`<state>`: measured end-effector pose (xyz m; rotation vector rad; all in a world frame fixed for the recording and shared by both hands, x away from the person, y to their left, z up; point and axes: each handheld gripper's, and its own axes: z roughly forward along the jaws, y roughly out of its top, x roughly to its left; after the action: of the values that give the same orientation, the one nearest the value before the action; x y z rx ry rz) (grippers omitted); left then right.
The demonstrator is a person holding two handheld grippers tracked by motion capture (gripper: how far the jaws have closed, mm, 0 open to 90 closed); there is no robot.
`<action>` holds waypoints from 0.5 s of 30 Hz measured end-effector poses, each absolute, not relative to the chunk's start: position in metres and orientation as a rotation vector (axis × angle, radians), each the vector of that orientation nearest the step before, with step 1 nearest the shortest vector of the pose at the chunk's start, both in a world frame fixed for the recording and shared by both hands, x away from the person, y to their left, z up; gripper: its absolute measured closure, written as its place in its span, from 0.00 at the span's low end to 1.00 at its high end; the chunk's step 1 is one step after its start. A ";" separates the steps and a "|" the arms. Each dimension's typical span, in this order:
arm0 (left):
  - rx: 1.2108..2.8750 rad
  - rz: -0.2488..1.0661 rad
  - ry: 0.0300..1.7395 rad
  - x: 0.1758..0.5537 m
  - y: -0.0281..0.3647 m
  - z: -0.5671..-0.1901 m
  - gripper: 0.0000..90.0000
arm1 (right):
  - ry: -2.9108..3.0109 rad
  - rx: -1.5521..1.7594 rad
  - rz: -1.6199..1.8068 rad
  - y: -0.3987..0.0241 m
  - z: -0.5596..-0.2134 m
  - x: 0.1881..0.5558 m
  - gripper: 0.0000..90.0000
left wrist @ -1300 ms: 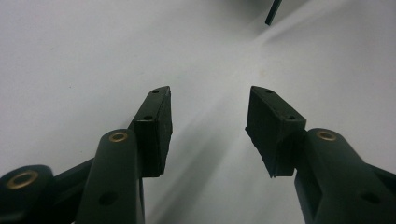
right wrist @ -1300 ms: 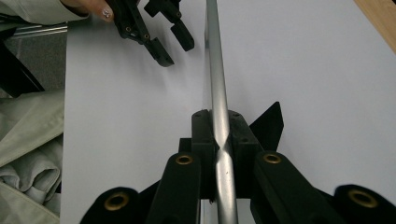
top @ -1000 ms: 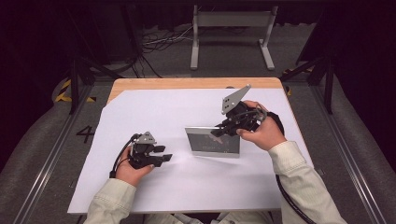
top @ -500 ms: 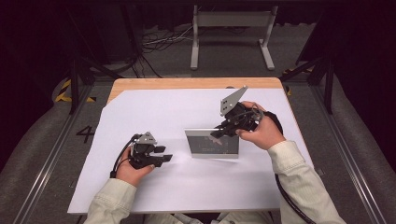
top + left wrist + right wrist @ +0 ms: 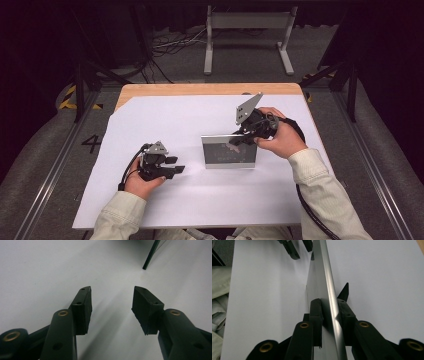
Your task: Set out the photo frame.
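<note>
A silver-edged picture frame (image 5: 230,152) stands upright on the white sheet, propped by a black back stand (image 5: 344,291). My right gripper (image 5: 237,139) comes down over its top right corner. In the right gripper view the jaws (image 5: 329,312) sit on either side of the frame's top edge (image 5: 324,270), pads against it. They have just been opening, with the frame still between them. My left gripper (image 5: 177,165) rests low on the sheet to the left of the frame, open and holding nothing (image 5: 111,307). The frame's edge (image 5: 150,255) lies ahead of it.
A white sheet (image 5: 200,200) covers the wooden table (image 5: 200,89). Beyond the far edge, a metal stand (image 5: 245,30) and cables lie on the dark floor. A cable trails from the right gripper past the sleeve (image 5: 310,210).
</note>
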<state>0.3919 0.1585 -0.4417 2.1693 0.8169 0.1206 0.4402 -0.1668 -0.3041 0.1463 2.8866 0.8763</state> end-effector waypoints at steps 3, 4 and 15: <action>2.169 0.121 0.814 0.392 0.158 -0.442 0.57 | 2.879 0.140 0.864 -0.167 -0.304 0.441 0.84; 2.170 0.121 0.813 0.392 0.158 -0.442 0.57 | 2.871 0.133 0.857 -0.167 -0.305 0.441 0.83; 2.175 0.120 0.809 0.392 0.158 -0.442 0.56 | 2.847 0.196 0.849 -0.174 -0.312 0.445 0.80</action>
<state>0.3923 0.1578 -0.4421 2.1752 0.8086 0.1197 0.4452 -0.1740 -0.3115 0.1959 2.8469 0.8494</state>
